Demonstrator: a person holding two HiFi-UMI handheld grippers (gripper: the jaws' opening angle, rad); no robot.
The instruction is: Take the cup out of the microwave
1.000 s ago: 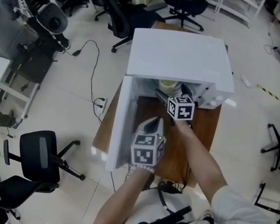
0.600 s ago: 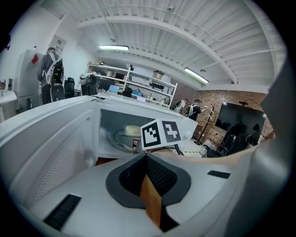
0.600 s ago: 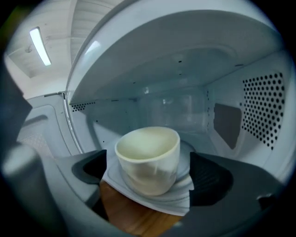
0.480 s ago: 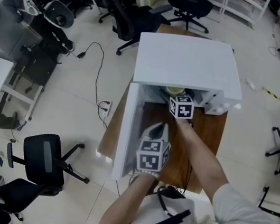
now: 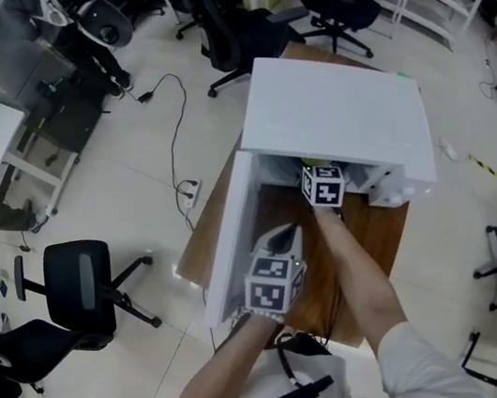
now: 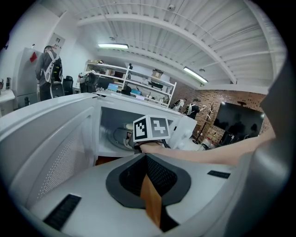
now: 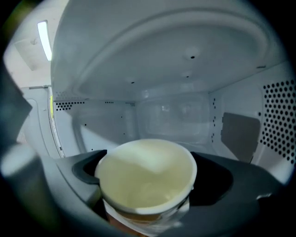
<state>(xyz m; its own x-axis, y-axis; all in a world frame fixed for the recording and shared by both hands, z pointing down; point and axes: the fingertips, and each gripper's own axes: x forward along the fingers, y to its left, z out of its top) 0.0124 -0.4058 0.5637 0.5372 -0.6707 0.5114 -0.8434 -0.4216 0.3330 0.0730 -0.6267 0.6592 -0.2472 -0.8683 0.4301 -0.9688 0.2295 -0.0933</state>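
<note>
Cup [image 7: 145, 178] clamped in right tongs [image 7: 144, 200], forearm [image 5: 355, 260] stretched into microwave [image 5: 339, 120].

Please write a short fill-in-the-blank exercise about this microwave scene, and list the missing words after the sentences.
1. The right gripper is inside the microwave, and its fingers hold the ____.
2. The microwave door stands ____.
3. The left gripper is outside the microwave; its fingers are ____, with nothing between them.

Missing words: cup; open; shut.
</note>
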